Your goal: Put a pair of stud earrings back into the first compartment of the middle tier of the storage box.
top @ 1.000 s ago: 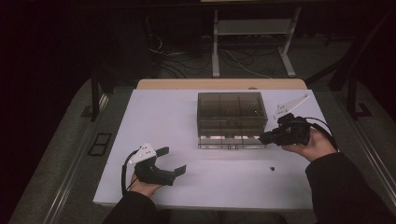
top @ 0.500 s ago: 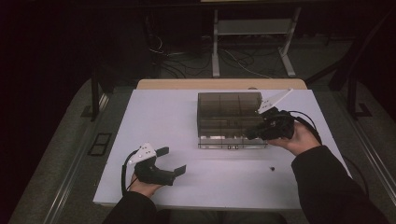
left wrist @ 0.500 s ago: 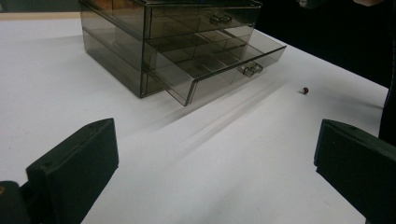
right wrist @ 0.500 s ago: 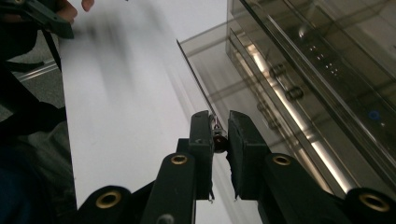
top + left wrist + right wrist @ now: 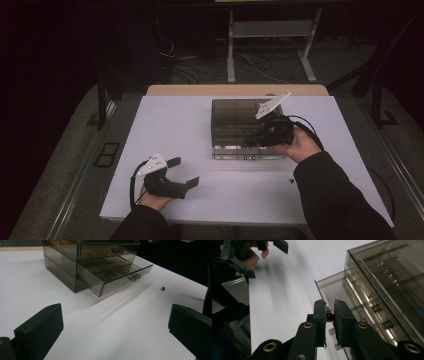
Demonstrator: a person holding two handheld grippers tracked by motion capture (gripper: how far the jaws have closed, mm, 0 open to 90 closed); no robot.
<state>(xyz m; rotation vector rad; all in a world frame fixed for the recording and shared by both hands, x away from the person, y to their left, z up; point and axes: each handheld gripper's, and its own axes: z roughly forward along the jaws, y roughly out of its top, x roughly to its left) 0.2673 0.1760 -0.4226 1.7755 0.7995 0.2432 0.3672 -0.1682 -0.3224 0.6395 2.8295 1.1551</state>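
A smoky see-through drawer box (image 5: pixel 239 119) stands mid-table, its bottom drawer (image 5: pixel 247 151) pulled out toward me. My right gripper (image 5: pixel 251 139) hovers over that open drawer, shut on a small dark bead-like piece (image 5: pixel 329 316); the right gripper view shows its jaws (image 5: pixel 329 306) pinching the piece just above the drawer's front corner (image 5: pixel 324 285). My left gripper (image 5: pixel 183 172) rests near the table's front left, wide open with nothing between its fingers (image 5: pixel 40 325). From there the box (image 5: pixel 82 257) and open drawer (image 5: pixel 117 275) lie ahead.
A second small dark red piece (image 5: pixel 290 179) (image 5: pixel 163 288) lies loose on the white table (image 5: pixel 165 125) right of the drawer. A metal stand (image 5: pixel 270 30) and cables sit on the floor beyond the far edge.
My right gripper has moved left from beside the box's right side to above the open drawer, still holding the small piece. The left gripper has stayed still.
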